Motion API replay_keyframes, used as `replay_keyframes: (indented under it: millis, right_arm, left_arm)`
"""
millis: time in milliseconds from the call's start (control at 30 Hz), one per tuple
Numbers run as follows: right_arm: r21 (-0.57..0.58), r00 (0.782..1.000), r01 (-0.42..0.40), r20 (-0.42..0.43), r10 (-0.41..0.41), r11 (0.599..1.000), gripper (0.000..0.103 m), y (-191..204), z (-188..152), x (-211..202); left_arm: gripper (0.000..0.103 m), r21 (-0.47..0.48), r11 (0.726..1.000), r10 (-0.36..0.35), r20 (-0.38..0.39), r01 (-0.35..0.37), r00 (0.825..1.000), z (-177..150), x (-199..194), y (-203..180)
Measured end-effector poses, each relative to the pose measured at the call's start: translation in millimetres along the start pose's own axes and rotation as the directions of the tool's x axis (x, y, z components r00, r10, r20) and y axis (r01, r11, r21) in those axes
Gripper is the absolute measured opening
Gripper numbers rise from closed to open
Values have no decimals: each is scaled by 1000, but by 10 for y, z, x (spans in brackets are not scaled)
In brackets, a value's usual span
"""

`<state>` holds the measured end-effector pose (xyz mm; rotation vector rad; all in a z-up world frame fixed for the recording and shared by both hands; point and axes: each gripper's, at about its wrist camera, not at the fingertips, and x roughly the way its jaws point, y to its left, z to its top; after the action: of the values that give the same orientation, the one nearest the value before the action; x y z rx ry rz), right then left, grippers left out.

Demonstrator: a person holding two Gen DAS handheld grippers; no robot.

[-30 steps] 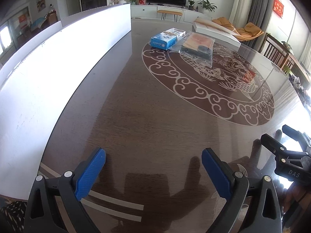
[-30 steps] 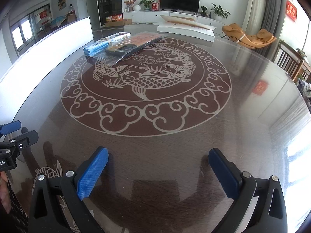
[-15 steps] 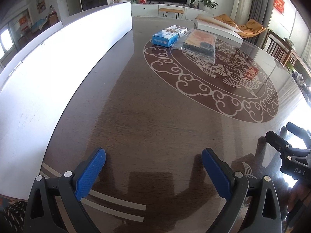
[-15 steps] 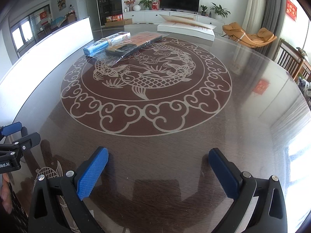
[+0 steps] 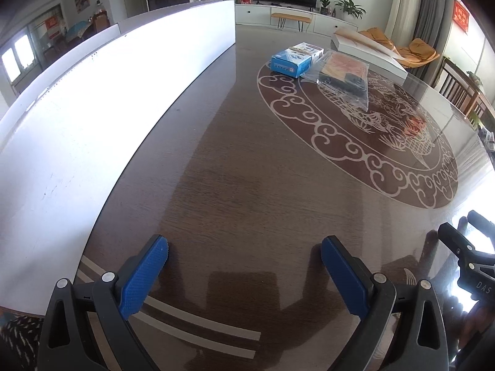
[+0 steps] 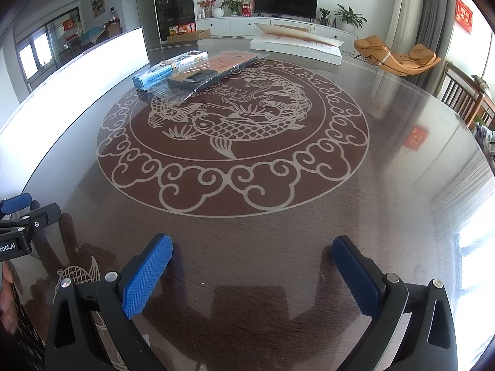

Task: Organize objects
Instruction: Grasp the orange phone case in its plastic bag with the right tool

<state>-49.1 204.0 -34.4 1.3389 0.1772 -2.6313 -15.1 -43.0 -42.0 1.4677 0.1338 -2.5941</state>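
Observation:
A blue and white box [image 5: 295,59] lies at the far side of the round dark table [image 5: 247,185]. Beside it on the right lies a clear plastic bag [image 5: 343,75] with an orange and black flat item inside. Both show in the right wrist view too, the box [image 6: 167,68] and the bag [image 6: 210,72] at the far left. My left gripper [image 5: 244,249] is open and empty above the near table edge. My right gripper [image 6: 252,249] is open and empty, also near the front edge. Both are far from the objects.
A long white board [image 5: 102,99] stands upright along the table's left side. A flat white box [image 6: 297,48] with a sheet on it lies at the far edge. Wooden chairs [image 6: 464,99] stand to the right. The right gripper shows at the left view's right edge [image 5: 464,247].
The left gripper's view has turned a little to the left, so the box and bag sit further right in it. The right gripper has barely moved.

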Motion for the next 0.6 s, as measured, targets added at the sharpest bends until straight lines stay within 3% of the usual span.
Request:
replay_keyframes:
  millis: [133, 233, 400, 600]
  right_arm:
    - [-11, 1000, -23, -11, 23, 1000, 103, 18, 49, 27]
    - [-52, 999, -49, -14, 49, 997, 103, 81, 310, 107]
    - [-74, 999, -44, 14, 45, 996, 103, 218, 1186, 368]
    - [108, 996, -56, -68, 63, 993, 103, 303, 2151, 1080]
  left_arm:
    - [101, -18, 1000, 14, 3, -14, 1000, -3, 7, 47]
    - [102, -19, 1000, 16, 8, -16, 1000, -15, 7, 43]
    - [103, -18, 1000, 18, 14, -17, 1000, -20, 12, 31]
    - [103, -18, 1000, 17, 16, -17, 1000, -18, 12, 28]
